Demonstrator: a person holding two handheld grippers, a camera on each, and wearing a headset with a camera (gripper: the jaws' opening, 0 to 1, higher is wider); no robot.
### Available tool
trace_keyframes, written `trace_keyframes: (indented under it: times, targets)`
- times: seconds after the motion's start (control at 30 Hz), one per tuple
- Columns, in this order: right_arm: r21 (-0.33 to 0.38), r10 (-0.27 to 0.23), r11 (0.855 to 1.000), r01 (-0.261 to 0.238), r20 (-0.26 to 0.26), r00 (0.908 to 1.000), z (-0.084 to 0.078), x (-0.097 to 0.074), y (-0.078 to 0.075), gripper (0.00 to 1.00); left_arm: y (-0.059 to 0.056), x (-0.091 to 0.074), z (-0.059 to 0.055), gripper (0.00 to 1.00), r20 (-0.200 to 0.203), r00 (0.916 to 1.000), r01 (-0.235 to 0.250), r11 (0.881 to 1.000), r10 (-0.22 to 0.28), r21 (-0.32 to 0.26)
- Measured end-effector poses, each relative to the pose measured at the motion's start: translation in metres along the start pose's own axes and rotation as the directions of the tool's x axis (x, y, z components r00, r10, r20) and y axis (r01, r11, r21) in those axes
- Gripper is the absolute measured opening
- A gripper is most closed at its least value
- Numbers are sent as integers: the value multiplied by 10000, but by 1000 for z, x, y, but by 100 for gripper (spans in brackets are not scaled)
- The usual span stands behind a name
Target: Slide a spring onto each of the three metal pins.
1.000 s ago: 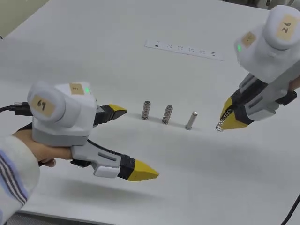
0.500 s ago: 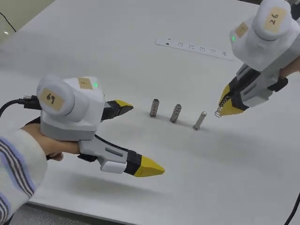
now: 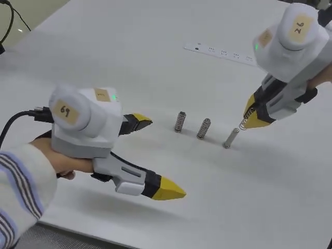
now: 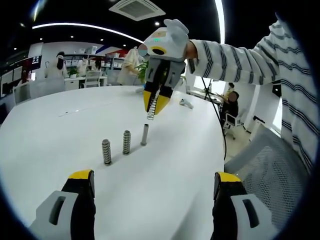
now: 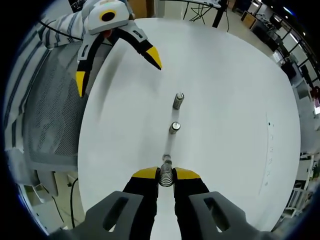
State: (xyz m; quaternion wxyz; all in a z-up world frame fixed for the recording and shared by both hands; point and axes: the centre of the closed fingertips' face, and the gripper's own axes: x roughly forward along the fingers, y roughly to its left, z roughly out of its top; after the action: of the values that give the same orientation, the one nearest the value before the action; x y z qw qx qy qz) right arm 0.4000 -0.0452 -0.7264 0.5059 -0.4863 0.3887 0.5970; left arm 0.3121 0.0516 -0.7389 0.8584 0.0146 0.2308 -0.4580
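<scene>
The left gripper (image 3: 161, 156) hangs wide open, empty. The first pin (image 3: 181, 113) and second pin (image 3: 206, 121) already wear springs (image 3: 179, 123) — the third pin (image 3: 231, 138) is bare. Just above it the right gripper (image 3: 253, 119) is clamped on the last spring (image 3: 244, 121), not yet threaded on.

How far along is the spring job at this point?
Done: two of three. The left pin and the middle pin each wear a spring. In hand: the right tool is shut on the last spring, held just above the bare pin, not yet on it. Left to do: slide that spring down. The left tool is open and holds nothing.
</scene>
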Motion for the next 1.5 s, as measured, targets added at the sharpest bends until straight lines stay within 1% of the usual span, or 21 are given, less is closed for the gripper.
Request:
trace_keyframes:
  times: [0.17,0.3,0.43,0.5,0.57,0.7,0.83,1.07,1.13,1.23,1.27,1.33,1.37,1.4,1.5]
  targets:
    - [2,100,10000,-100,-29,9999,1,5,-3,8,0,2,1,97,-49,9999,88,9999,-88,-48]
    - [-66,217,9997,-218,-135,9997,0,9,-3,8,3,3,3,97,3,10000,-22,10000,22,-87]
    - [-103,207,9997,-209,-215,9996,-1,12,-6,8,5,5,3,97,-9,10000,-60,9999,60,-106]
    - [-75,256,9996,-257,-206,9995,-2,14,-7,8,3,5,2,97,-34,10000,25,9998,-26,-196]
    - [-53,342,9994,-344,-222,9992,-2,15,-7,8,2,5,1,96,-83,10000,41,9999,-42,-167]
    - [-56,287,9996,-288,-185,9994,-1,15,-8,8,3,5,1,95,-101,9998,-154,9999,154,-41]
    - [18,400,9992,-400,-261,9989,-3,21,-8,8,2,4,3,94,-100,9998,-144,9999,143,-30]
    - [84,367,9993,-364,-376,9986,-4,28,-9,8,2,2,3,93,-178,9997,-183,9998,183,50]
    - [117,403,9991,-399,-415,9983,-4,30,-8,8,3,1,4,93,-166,9996,-220,9997,222,89]
    - [182,321,9993,-314,-374,9988,-5,35,-10,8,4,0,5,93,-135,9996,-231,9997,231,56]
    - [200,324,9993,-317,-356,9988,-5,36,-10,8,5,0,5,94,-171,9996,-236,9997,237,64]
    - [309,377,9989,-364,-414,9984,-6,38,-8,8,5,-1,2,96,-390,9989,-244,9996,249,117]
    - [300,370,9989,-357,-433,9984,-6,40,-8,8,6,-1,1,97,-458,9985,-276,9994,286,224]
    - [298,328,9991,-314,-462,9984,-7,41,-8,8,7,0,1,97,-475,9983,-315,9990,330,315]
    - [389,323,9988,-305,-469,9984,-7,44,-9,8,10,0,1,97,-429,9981,-433,9987,444,260]
